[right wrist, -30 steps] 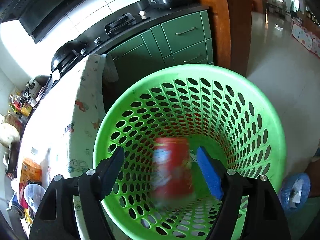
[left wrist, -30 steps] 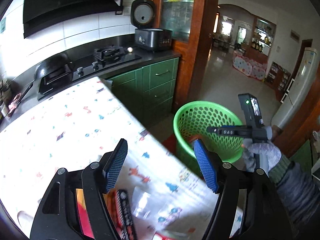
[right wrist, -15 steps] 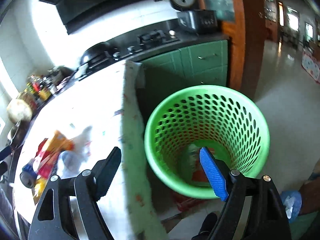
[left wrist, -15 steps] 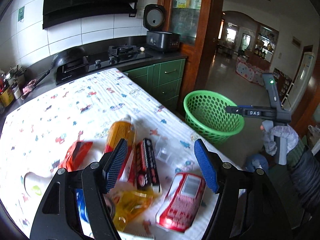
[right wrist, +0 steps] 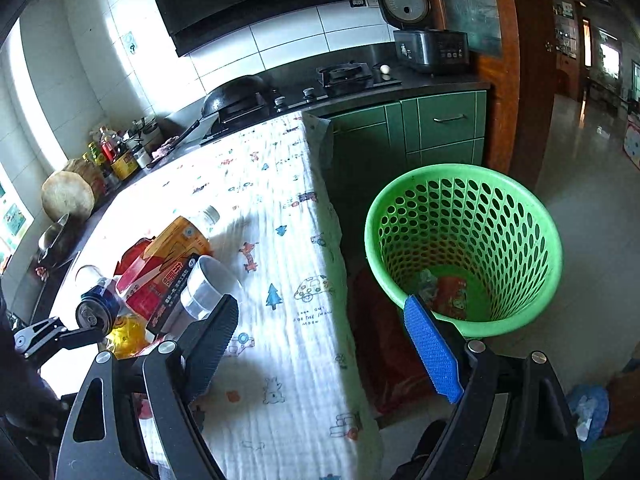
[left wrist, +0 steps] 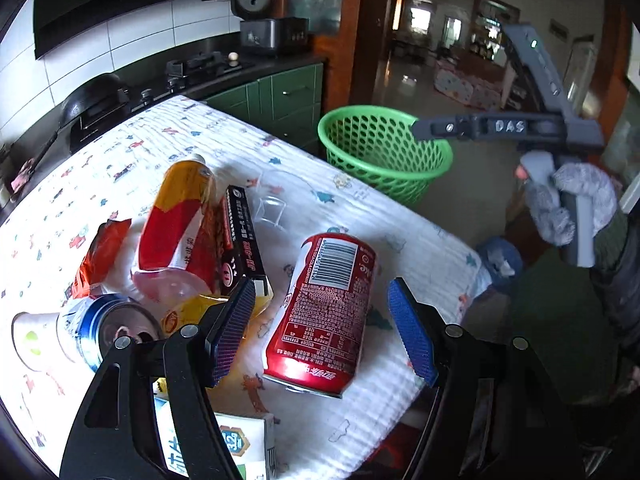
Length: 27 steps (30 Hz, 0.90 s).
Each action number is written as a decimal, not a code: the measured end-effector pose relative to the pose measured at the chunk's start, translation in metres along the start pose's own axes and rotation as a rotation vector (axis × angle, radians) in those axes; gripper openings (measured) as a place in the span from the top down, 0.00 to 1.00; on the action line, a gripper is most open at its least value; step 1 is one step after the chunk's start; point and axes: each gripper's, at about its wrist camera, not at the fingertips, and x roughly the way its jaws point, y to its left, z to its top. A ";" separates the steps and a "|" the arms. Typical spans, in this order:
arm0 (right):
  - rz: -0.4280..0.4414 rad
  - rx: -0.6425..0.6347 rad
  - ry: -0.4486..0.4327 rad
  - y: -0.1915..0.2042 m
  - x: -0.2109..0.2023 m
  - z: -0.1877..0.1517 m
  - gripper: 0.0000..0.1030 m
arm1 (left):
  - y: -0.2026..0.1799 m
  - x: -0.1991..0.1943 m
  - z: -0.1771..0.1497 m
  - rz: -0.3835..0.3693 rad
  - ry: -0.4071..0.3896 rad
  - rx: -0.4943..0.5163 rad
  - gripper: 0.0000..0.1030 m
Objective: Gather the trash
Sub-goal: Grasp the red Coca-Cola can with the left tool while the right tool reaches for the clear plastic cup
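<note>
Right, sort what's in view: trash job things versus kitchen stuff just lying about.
Job:
red can
orange bottle
black box
blue can
red wrapper
green basket
left gripper, open over the red can

Lying about:
rice cooker
wok
stove
sauce bottles

My left gripper [left wrist: 320,328] has black arms, silver screws and blue ribbed pads [left wrist: 412,338]. My right hand [left wrist: 568,204] wears grey fuzzy glove beside "DAS" lettering.

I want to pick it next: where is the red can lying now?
In the left wrist view the red can lies on its side on the tablecloth, between the open fingers of the left hand-held gripper, right of the black box.
</note>
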 end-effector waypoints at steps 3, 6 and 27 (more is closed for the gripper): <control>0.002 -0.007 -0.001 0.003 -0.002 -0.003 0.20 | -0.002 0.014 0.000 -0.009 0.038 0.028 0.33; 0.006 -0.009 0.005 0.006 -0.001 -0.006 0.20 | -0.002 0.027 0.001 -0.004 0.079 0.039 0.33; 0.019 -0.004 0.054 0.011 0.020 -0.014 0.20 | -0.013 0.045 0.000 -0.030 0.128 0.074 0.38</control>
